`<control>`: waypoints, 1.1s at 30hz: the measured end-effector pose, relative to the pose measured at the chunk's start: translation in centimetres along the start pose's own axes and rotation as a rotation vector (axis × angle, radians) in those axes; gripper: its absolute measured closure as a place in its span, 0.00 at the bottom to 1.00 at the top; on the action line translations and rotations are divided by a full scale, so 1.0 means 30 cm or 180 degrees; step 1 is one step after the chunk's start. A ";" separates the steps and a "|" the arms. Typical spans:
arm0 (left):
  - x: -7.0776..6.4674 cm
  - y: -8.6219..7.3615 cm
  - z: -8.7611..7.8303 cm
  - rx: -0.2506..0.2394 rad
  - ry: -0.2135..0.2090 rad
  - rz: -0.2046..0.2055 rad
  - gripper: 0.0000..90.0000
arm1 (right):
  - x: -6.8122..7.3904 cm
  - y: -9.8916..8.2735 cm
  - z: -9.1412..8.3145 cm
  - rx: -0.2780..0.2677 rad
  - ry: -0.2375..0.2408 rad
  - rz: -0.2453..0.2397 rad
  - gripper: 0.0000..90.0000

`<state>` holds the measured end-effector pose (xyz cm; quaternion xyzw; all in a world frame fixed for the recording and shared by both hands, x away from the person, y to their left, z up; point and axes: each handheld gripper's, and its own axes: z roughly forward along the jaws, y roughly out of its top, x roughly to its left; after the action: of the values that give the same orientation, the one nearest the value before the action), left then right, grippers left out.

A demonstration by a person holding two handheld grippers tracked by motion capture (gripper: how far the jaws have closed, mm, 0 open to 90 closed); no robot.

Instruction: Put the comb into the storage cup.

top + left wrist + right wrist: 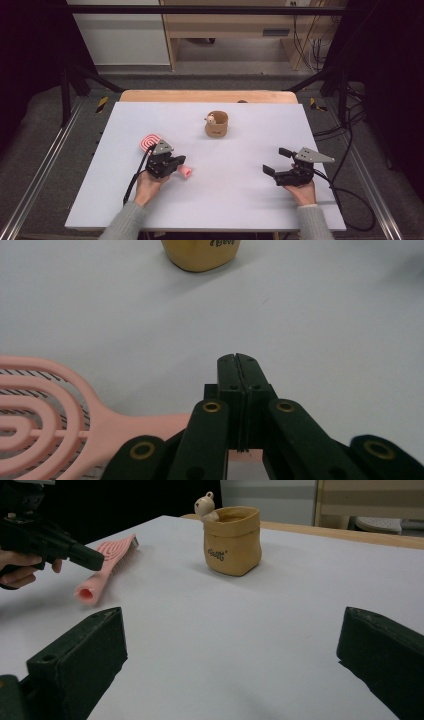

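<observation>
A pink hairbrush (150, 142) lies on the white table, its round head toward the far left and its handle end (186, 172) toward the middle. My left gripper (177, 162) sits right over the handle. In the left gripper view its jaws (237, 360) are pressed flat together, with the pink handle (145, 427) passing beneath them and nothing between the pads. The right gripper view shows that black tip (90, 557) resting across the handle (97, 585). My right gripper (275, 160) stands open at the right, with bare table (232, 650) between its jaws.
A tan pouch-shaped pot (216, 125) with a small bear figure on its rim stands at the middle back of the white table top (225, 200). Black frame bars and cables run along both sides. A cable trails from each gripper toward the front edge.
</observation>
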<state>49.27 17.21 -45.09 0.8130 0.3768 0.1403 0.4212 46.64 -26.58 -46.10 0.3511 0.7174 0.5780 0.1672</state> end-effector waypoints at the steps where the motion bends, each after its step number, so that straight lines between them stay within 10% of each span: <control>1: -0.001 0.000 0.002 0.0003 0.0001 0.0006 0.99 | 0.000 0.000 0.000 0.0000 0.0000 0.0000 0.00; 33: -0.025 -0.009 0.015 0.0308 -0.0027 0.0241 1.00 | 0.000 0.000 0.001 -0.0010 0.0008 -0.0010 0.00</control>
<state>48.86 16.50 -45.51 0.8467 0.3503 0.1343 0.3773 46.65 -26.56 -46.11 0.3489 0.7173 0.5793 0.1677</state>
